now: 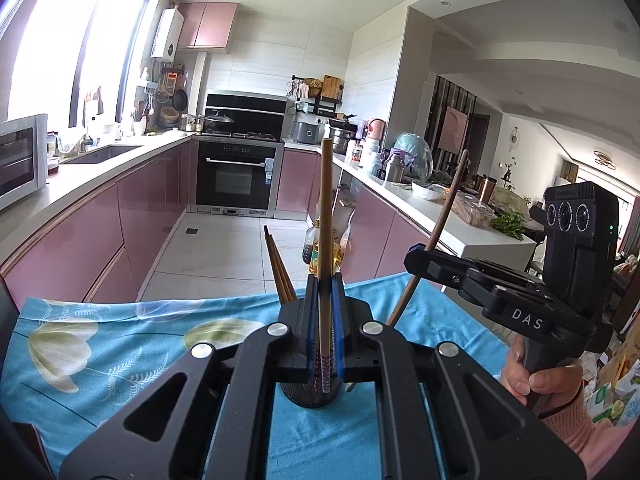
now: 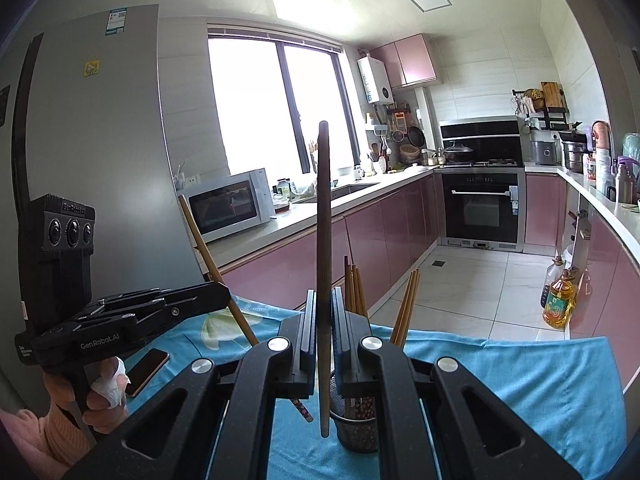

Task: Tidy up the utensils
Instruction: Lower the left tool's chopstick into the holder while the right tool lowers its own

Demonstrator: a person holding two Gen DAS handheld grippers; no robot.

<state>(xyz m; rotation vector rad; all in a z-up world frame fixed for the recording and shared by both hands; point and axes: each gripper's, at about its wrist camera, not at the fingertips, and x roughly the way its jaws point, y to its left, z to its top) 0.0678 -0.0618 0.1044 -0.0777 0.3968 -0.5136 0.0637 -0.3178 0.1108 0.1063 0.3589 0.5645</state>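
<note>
I hold a gripper in each hand, and each one is squeezed tight on one chopstick. My left gripper pinches a light brown chopstick that stands almost straight up between the two blue pads. Its patterned end hangs just above the black mesh cup. My right gripper pinches a dark brown chopstick, and that one stands nearly straight up too. Its low tip hangs just beside the mesh cup, on the left side of it in the right wrist view. The cup stands on the blue flower cloth that covers the table, near the far edge of the cloth. More chopsticks already stand in the cup and lean out over its top, and another little bunch leans the other way. In the left wrist view I can see my other gripper off to the right with its dark stick tilted through the tips, and my hand wrapped around the handle. In the right wrist view I can see my left hand on its handle, with a bit of white wrap on one finger. A phone lies flat on the cloth near the left edge, close to that hand. Behind the table is a kitchen with pink cupboards, and a bottle of yellow oil stands on the floor.
</note>
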